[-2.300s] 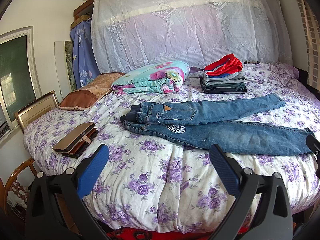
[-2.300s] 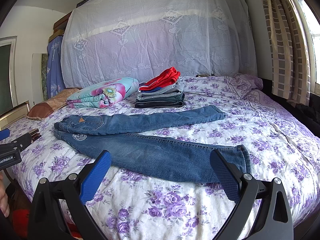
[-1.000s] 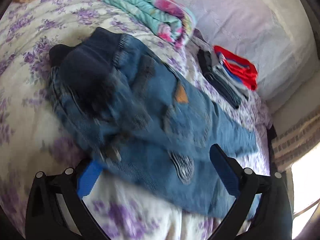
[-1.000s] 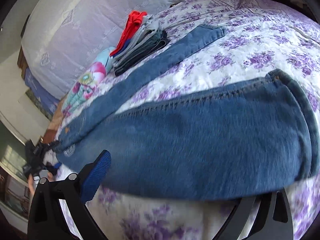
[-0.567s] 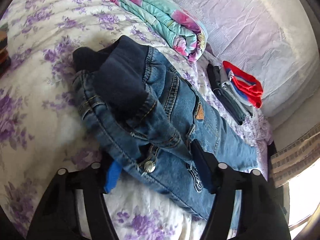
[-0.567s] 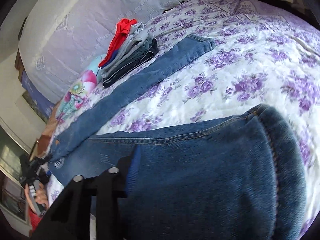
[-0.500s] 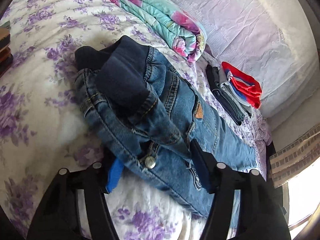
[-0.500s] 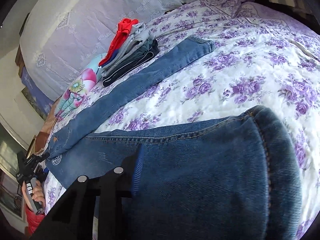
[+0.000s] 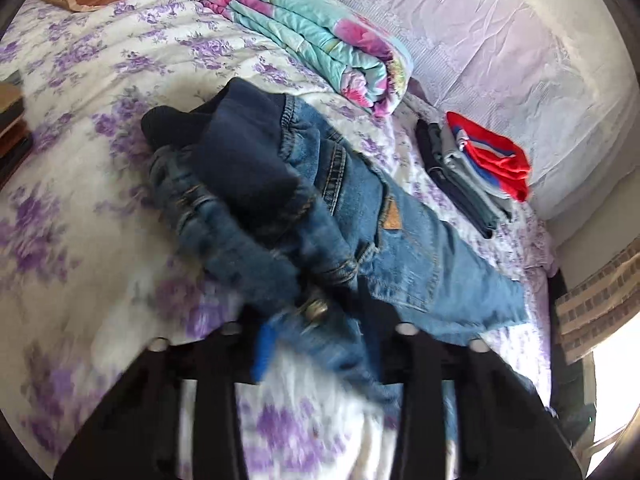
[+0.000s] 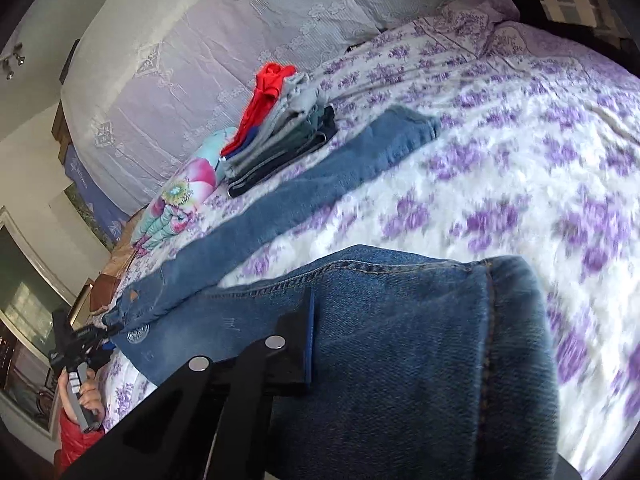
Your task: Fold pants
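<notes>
both wrist views sit close over the jeans [image 9: 404, 248], angled down, sharing the bed [image 10: 520, 152] and folded clothes stack [image 10: 288, 132].

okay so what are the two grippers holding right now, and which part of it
Both hold the jeans. The left gripper, jaws closing, has the waistband by the metal button; the right gripper is shut on the near leg's hem end.

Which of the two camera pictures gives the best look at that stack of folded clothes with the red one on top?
The left wrist view: the stack of folded clothes appears sharp and near, its layers distinct. The right wrist view shows the same stack smaller and farther off.
</notes>
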Motion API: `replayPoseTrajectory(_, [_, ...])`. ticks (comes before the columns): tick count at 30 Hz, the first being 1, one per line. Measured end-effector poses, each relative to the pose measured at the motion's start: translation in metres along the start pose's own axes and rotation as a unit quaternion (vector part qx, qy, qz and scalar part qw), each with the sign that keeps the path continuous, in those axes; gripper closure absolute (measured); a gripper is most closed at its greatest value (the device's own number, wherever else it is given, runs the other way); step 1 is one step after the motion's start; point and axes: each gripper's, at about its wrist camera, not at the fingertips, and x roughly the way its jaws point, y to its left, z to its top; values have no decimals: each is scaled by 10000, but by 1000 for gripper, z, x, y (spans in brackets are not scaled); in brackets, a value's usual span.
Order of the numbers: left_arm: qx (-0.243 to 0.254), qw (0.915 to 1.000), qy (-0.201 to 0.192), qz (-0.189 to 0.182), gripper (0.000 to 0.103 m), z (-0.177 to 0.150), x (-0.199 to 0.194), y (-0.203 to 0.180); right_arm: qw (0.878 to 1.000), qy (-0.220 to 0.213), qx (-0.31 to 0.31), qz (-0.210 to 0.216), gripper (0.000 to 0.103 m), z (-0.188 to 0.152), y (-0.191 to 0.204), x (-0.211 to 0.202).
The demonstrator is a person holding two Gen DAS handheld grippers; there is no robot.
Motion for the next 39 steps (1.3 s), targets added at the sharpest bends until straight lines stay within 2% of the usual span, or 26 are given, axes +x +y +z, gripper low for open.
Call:
replayPoseTrajectory(3, [12,9994,93,-322,78,-17,-27,-9,9997,-223,-24,26,98,22,-4,-20])
replayPoseTrajectory(6, [120,9987,182,-470,78,-53,-50,-15,9995,-296,-30,-56,98,28,-18,-42])
replayPoseTrajectory(8, [20,9977,350,-583,78,-77,-51,-5,9998,-130,57,-161,97,16,-38,-47])
replayPoseTrajectory(10, [-139,9968,446,-650,76,-95,-46,11,9986,307,23,-438,95,-3,-57,-38])
replayPoseTrajectory(12, [-129,9959,317,-843,76,-102,-53,19,9946,386,-23,-967,71,-21,-72,-36])
replayPoseTrajectory(13, [-172,9969,236,-730,77,-102,-61,21,9956,281,-25,-898,70,-25,-75,-42])
replayPoseTrajectory(15, [-185,9988,-122,-445,61,-98,-82,24,9947,56,69,-1022,52,-25,-80,-59])
replayPoseTrajectory(16, [-125,9992,-306,-233,46,-97,-90,24,9919,-193,126,-1252,46,-23,-82,-71])
replayPoseTrajectory(17, [-12,9981,-591,153,43,-93,-101,24,9864,-444,163,-1575,36,-22,-85,-82])
replayPoseTrajectory(19, [33,9952,-870,455,43,-91,-115,26,9741,-795,250,-2104,35,-18,-92,-101])
replayPoseTrajectory(20, [30,9950,-900,437,43,-89,-119,27,9713,-882,316,-2187,35,-17,-95,-108])
replayPoseTrajectory(22, [121,9953,-825,485,43,-86,-117,23,9714,-960,419,-2130,35,-19,-100,-117])
replayPoseTrajectory(24, [313,9916,-947,820,43,-87,-113,13,9716,-990,376,-2118,32,-21,-95,-115])
replayPoseTrajectory(26, [780,9802,-1161,1402,42,-96,-106,-6,9722,-935,61,-2144,27,-24,-77,-105])
replayPoseTrajectory(28, [1191,9696,-1258,1730,42,-105,-101,-19,9729,-869,-334,-2119,21,-29,-51,-91])
replayPoseTrajectory(30, [1608,9555,-1295,2108,42,-114,-90,-35,9747,-812,-653,-1979,15,-33,-27,-79])
replayPoseTrajectory(32, [1777,9499,-1293,2221,41,-115,-89,-35,9709,-799,-1010,-2019,9,-35,-2,-65])
replayPoseTrajectory(35, [1818,9482,-1328,2241,41,-116,-87,-38,9685,-699,-1540,-1825,9,-42,29,-47])
replayPoseTrajectory(39, [1915,9411,-1396,2411,36,-119,-86,-44,9587,-648,-2036,-1876,9,-52,54,-33])
